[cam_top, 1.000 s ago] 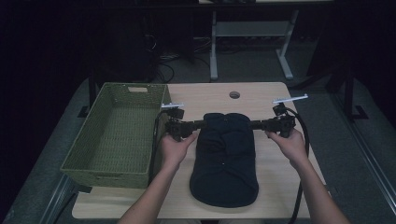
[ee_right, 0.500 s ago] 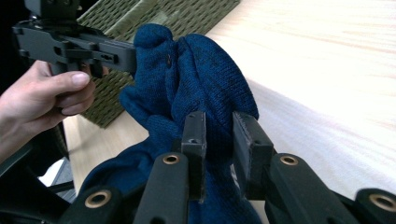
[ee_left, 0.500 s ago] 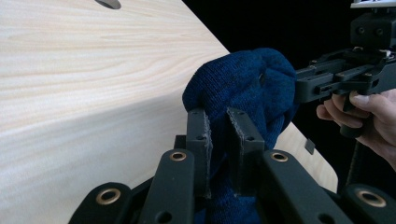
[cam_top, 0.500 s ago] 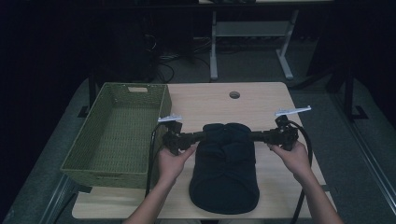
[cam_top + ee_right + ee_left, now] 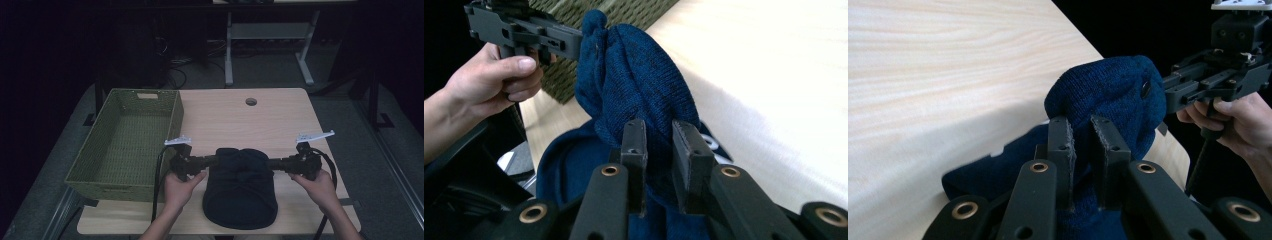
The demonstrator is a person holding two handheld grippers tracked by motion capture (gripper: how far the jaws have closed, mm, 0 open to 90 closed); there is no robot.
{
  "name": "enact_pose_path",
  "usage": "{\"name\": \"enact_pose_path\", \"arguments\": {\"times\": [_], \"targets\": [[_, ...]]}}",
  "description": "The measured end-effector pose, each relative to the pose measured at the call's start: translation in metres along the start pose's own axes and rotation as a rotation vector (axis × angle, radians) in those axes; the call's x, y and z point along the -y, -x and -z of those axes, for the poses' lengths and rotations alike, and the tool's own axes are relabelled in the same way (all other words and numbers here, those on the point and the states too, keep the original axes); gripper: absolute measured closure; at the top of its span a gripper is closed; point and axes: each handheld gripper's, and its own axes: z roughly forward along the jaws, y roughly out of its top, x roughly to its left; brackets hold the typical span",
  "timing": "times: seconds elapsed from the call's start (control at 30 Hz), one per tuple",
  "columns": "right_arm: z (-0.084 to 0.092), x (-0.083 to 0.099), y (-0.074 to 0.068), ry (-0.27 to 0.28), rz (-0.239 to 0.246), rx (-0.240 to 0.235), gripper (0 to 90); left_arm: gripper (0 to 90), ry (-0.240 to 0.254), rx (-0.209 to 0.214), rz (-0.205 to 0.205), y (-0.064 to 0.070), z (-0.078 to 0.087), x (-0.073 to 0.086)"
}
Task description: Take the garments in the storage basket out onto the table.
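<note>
A lab or test room is indicated: a pale wooden desk (image 5: 280,120) with a cable hole (image 5: 251,101) is set in dark surroundings; loose cables (image 5: 187,60) and a white desk frame (image 5: 265,45) are seen at upper centre.

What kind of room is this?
Probably a lab or workshop: a plain wooden table with a cable hole, loose cables on the floor, and a metal desk frame behind.

Dim room, grey floor (image 5: 380,165), pale wooden table (image 5: 240,115), white-framed desk (image 5: 270,35) beyond.
</note>
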Motion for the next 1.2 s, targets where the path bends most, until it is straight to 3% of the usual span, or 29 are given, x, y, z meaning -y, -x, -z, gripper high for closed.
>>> {"name": "enact_pose_path", "arguments": {"times": [0.5,0.63,0.87,1.2], "targets": [[-0.003,0.034,-0.01,-0.045,-0.013,-0.049,74.1,80.6,-0.089,0.009,-0.001,0.001,0.002,0.03],[0.004,0.027,-0.01,-0.024,-0.022,-0.065,69.0,80.8,-0.092,0.019,-0.005,0.0,0.004,0.03],[0.007,0.009,-0.005,0.011,-0.042,-0.066,69.5,80.8,-0.104,0.037,-0.009,0.0,0.006,0.033],[-0.016,-0.011,0.002,-0.02,-0.054,-0.045,76.7,80.7,-0.113,0.044,0.0,0.0,0.007,0.036]]}}
